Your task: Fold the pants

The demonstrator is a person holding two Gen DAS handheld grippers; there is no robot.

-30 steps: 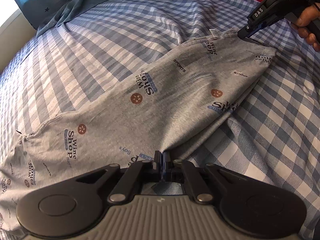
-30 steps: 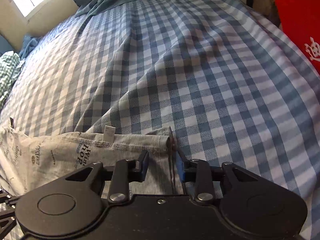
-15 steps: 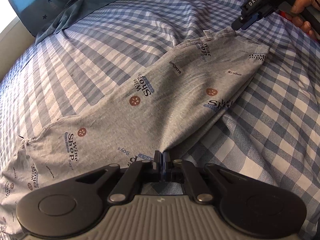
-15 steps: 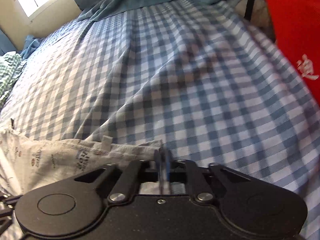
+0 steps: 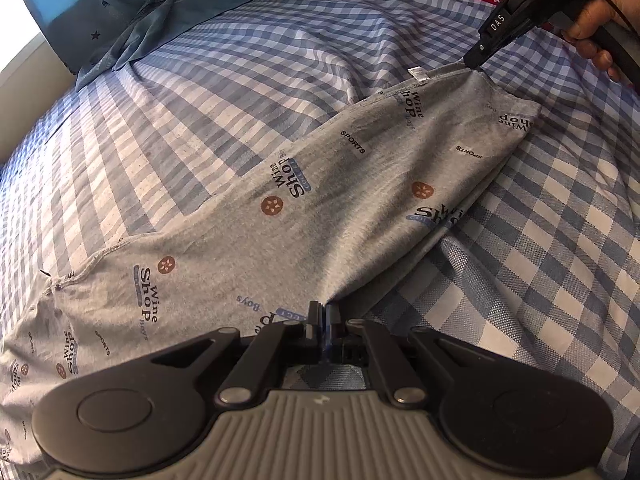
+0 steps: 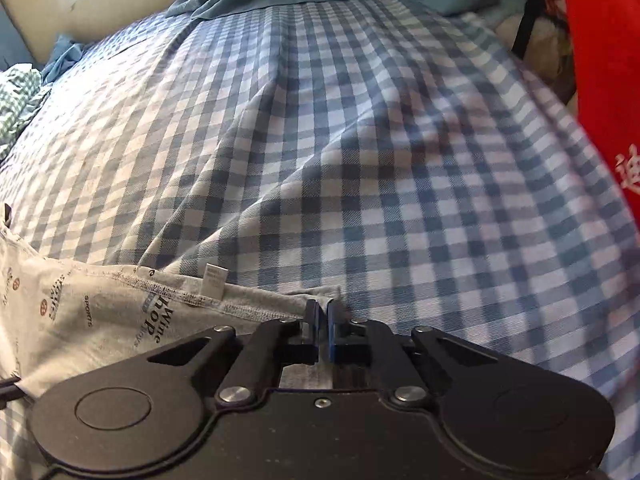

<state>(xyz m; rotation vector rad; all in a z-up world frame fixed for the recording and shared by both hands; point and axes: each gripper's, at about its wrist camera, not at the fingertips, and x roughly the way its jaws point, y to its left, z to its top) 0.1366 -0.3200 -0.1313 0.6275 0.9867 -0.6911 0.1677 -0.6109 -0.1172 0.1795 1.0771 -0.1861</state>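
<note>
Left wrist view, item one: your left gripper [image 5: 323,312], low centre of the frame, jaws pressed together on a fold of the grey printed pants [image 5: 320,208]. The pants lie across the blue-and-white checked bedsheet [image 5: 200,92], running from lower left to upper right, drawn taut between your two grips.

Item two: your right gripper [image 5: 474,65], upper right of this frame, its tip pinching the waistband corner beside the small white label [image 5: 418,74]; your right hand [image 5: 592,36] is wrapped round its handle.

Right wrist view: right gripper [image 6: 323,312], low centre, jaws closed on the stitched waistband edge of the pants [image 6: 100,320], which fill the lower left. White label [image 6: 214,278] stands just left of the fingers.

Also present: teal fabric [image 5: 160,4] at the top, red cloth [image 6: 600,80] at the right edge.
</note>
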